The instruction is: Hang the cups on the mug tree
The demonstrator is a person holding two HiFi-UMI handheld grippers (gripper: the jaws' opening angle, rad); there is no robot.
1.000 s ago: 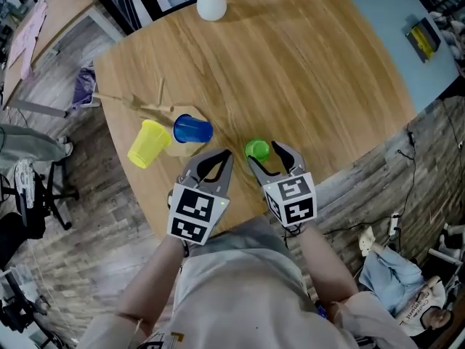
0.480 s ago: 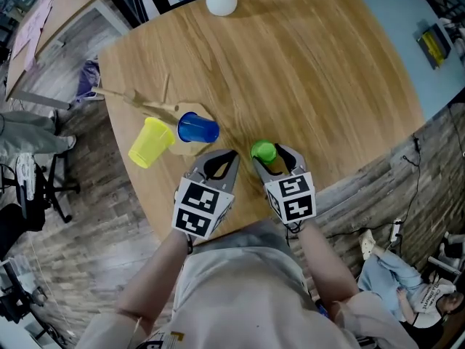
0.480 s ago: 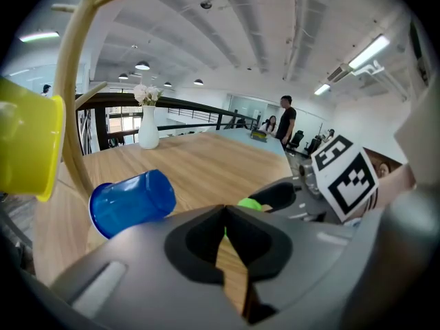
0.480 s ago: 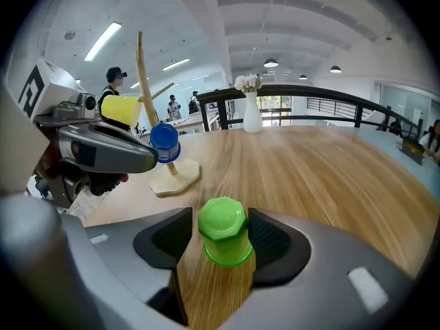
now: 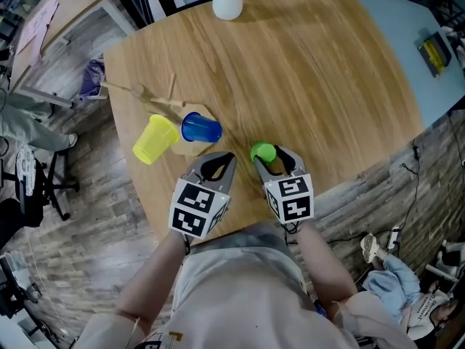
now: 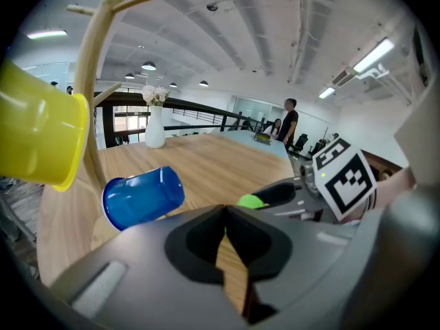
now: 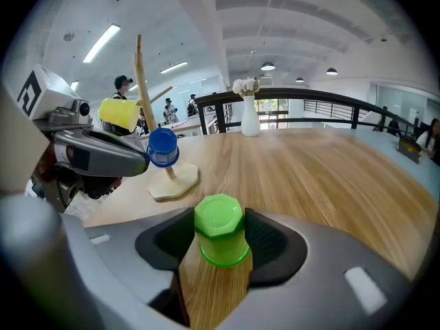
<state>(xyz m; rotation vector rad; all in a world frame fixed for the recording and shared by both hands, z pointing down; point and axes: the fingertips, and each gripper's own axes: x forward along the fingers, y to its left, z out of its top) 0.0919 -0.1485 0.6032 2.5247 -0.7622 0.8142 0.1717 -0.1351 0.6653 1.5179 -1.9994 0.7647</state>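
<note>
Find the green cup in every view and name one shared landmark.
Head view: green cup, low centre.
Left gripper view: green cup, just right of centre, small, partly hidden.
Right gripper view: green cup, lower centre, upside down, large.
Shared landmark: white vase.

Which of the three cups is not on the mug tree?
The green plastic cup, upside down on the wooden table; the yellow plastic cup and blue plastic cup hang on the wooden mug tree.
</note>
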